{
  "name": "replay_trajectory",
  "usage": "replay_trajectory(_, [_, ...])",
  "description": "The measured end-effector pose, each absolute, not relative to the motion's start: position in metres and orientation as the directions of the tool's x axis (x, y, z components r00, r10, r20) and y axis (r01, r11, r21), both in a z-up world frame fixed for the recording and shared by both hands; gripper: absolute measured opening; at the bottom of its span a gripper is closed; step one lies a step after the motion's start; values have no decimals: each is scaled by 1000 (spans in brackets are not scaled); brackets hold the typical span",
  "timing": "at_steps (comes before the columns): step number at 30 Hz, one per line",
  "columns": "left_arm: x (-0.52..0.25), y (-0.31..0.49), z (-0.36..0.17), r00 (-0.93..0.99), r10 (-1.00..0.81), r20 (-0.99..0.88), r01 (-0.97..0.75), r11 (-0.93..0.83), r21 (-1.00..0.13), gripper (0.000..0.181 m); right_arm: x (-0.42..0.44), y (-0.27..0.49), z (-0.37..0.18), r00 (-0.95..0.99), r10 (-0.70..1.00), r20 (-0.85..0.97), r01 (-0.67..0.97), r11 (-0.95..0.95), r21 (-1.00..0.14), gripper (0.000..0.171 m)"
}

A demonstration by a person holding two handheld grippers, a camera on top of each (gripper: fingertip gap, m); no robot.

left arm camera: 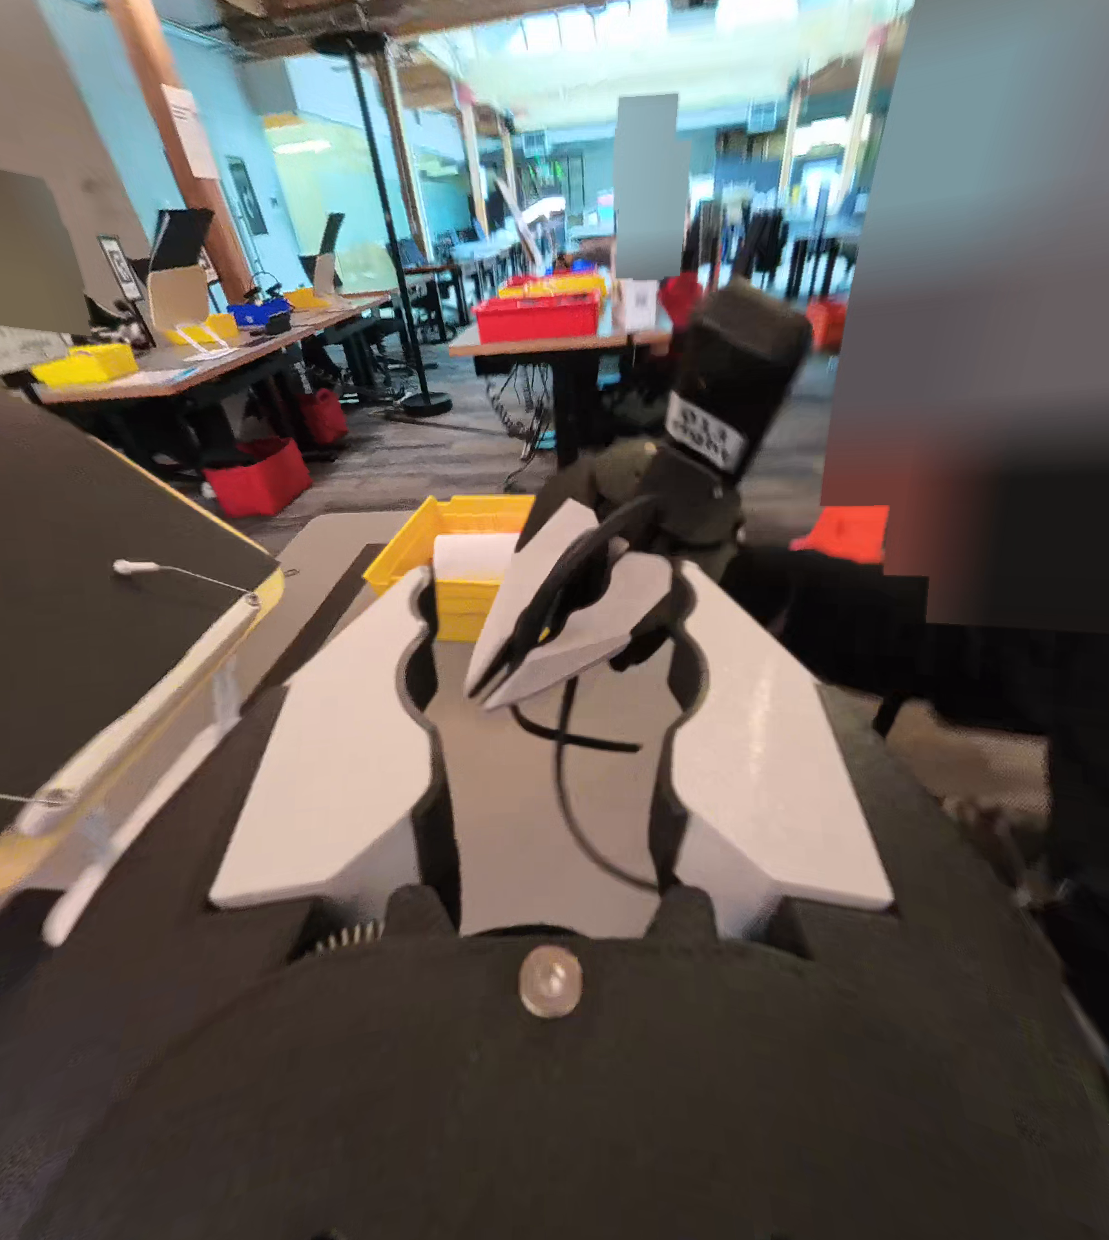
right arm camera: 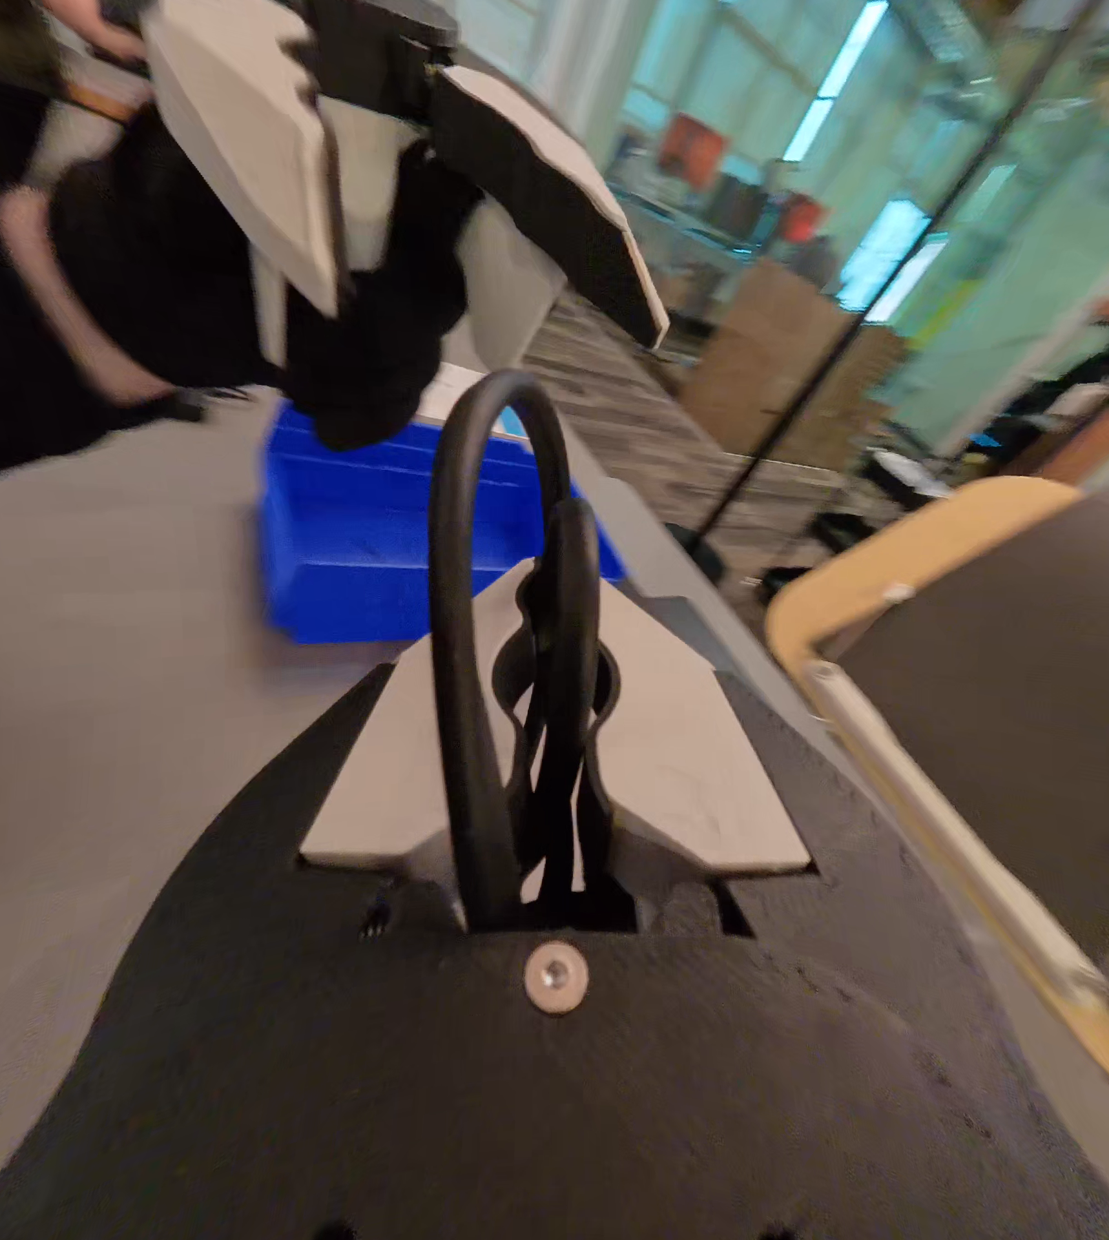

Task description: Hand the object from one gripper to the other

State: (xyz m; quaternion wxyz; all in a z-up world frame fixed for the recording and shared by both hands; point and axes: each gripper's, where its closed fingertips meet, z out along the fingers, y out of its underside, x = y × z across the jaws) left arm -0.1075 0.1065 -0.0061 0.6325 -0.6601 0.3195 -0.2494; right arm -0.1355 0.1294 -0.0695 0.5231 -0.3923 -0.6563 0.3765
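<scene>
Landmark: the grey table [right arm camera: 68,671] is serving as the reference for every place below.
Left gripper [left arm camera: 551,644]: it is hovering above the table with its two white, wavy-edged plastic fingers [left arm camera: 337,738] standing wide apart and holding nothing; in the right wrist view it is showing at upper left [right arm camera: 491,322], blurred.
Right gripper [right arm camera: 561,644]: its two white fingers are pressing together on the black cable [right arm camera: 464,604]; in the left wrist view it is tilting down toward the table, tips [left arm camera: 491,691] lying between the left gripper's spread fingers.
Task object: the black cable, one smooth rubbery cord, is arching up in a loop out of the right gripper's closed fingers; in the left wrist view its loose ends [left arm camera: 571,792] are dangling above the table between the left fingers without touching them.
Writing: a white label [left arm camera: 706,436] is sitting on the right gripper's black handle; its text is blurred.
Bins on the table: one blue plastic bin [right arm camera: 370,537] beneath the left gripper; one yellow plastic bin [left arm camera: 444,543] at the far edge, a white item [left arm camera: 471,553] lying inside.
Beyond the table: red bins [left arm camera: 535,315] and yellow bins [left arm camera: 85,366] are resting on other desks.
Board: a dark panel with a tan rim [right arm camera: 941,537] is standing beside the table.
</scene>
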Motion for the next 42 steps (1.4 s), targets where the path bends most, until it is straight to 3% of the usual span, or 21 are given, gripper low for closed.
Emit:
replay_trajectory(2, [-107, 113, -4, 658, -752, 34, 17, -31, -999, 90, -137, 151, -68, 1, 874, 486, 162, 480, -862, 2])
replay_trajectory(5, [-97, 126, -15, 668, -741, 72, 47, -54, -997, 104, -138, 164, -67, 107, 821, 560, 193, 536, -822, 2])
replay_trajectory(10, [-78, 137, -24, 669, -733, 124, 106, -70, -992, 110, -138, 176, -68, 205, 717, 666, 250, 620, -744, 2])
replay_trajectory(18, [-74, 153, -32, 704, -682, 197, 215, -60, -975, 119, -136, 176, -57, 288, 655, 699, 245, 655, -715, 1])
replay_trajectory(20, [-75, 154, -31, 712, -673, 202, 245, -32, -969, 113, -137, 172, -55, 293, 645, 705, 236, 666, -707, 1])
replay_trajectory(24, [-75, 152, -30, 725, -670, 158, 222, 11, -975, 90, -141, 168, -58, 283, 653, 702, 237, 662, -711, 2])
replay_trajectory(26, [-78, 149, -26, 737, -664, 128, 215, 49, -975, 68, -142, 167, -59, 281, 660, 697, 237, 656, -717, 2])
replay_trajectory(33, [-86, 152, -31, 771, -626, 116, 200, 64, -978, 31, -143, 165, -59, 275, 680, 679, 231, 639, -734, 2])
replay_trajectory(40, [-94, 151, -30, 797, -598, 88, 158, 65, -985, 13, -146, 157, -58, 248, 719, 649, 191, 621, -761, 3])
replay_trajectory(42, [-102, 152, -28, 809, -581, 93, 163, 69, -984, 8, -148, 157, -63, 206, 741, 640, 201, 608, -768, 18])
